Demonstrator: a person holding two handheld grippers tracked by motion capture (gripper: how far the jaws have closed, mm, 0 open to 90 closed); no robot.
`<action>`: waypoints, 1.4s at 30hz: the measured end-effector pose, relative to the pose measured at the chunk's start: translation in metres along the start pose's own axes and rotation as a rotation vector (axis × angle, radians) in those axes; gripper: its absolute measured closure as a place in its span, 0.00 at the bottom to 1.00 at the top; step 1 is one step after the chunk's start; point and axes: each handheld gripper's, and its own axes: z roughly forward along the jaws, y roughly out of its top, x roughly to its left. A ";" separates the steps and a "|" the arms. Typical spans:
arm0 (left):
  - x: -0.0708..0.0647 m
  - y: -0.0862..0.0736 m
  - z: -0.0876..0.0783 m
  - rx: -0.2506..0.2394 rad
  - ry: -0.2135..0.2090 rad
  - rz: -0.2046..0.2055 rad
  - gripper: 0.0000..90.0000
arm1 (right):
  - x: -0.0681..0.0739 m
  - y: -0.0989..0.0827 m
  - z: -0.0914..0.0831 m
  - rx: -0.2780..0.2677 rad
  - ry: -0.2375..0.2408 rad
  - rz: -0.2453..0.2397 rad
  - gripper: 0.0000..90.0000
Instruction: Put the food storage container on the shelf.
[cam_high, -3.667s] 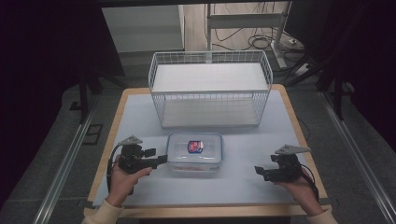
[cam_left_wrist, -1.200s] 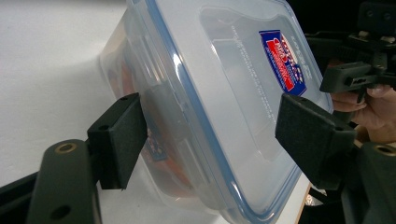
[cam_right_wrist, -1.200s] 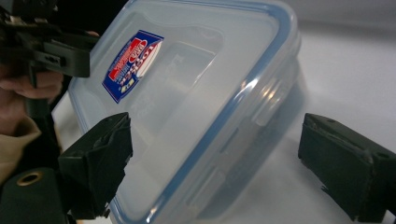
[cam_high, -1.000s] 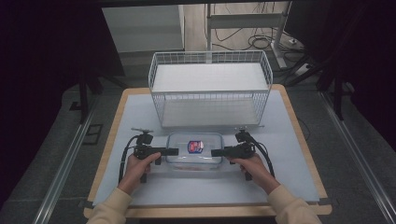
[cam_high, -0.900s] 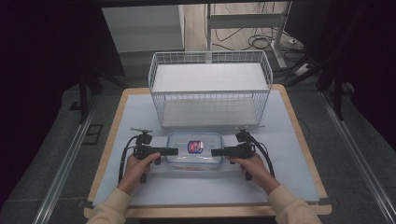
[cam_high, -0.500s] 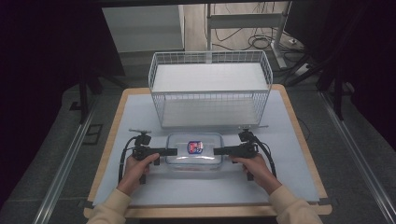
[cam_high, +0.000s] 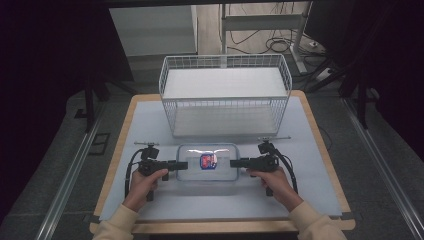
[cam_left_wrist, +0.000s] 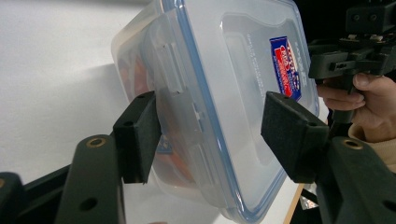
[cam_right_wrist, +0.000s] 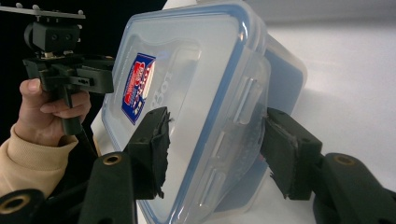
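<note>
Both hand-held grippers closed in on container (cam_high: 207, 162), red-blue label (cam_high: 207, 160) unreadable

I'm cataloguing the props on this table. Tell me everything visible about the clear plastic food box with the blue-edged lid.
The clear plastic food box is rectangular with rounded corners and lies flat on the pale table mat, just in front of the white wire basket. Its translucent lid has a blue seal rim, hinged side clips and a red-and-blue label in the middle. Something reddish shows dimly inside. The left gripper straddles one short end, jaws closing but not pressing; the right gripper has closed onto the opposite end.
</note>
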 end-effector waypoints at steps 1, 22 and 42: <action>-0.001 -0.001 -0.001 -0.002 0.003 0.004 0.44 | 0.002 -0.001 -0.001 -0.005 -0.004 -0.006 0.50; -0.018 -0.013 -0.013 -0.039 0.020 0.083 0.52 | 0.013 -0.018 -0.011 -0.064 -0.002 -0.070 0.54; -0.028 -0.011 -0.017 -0.075 0.039 0.127 0.55 | 0.013 -0.018 -0.015 -0.079 -0.001 -0.063 0.55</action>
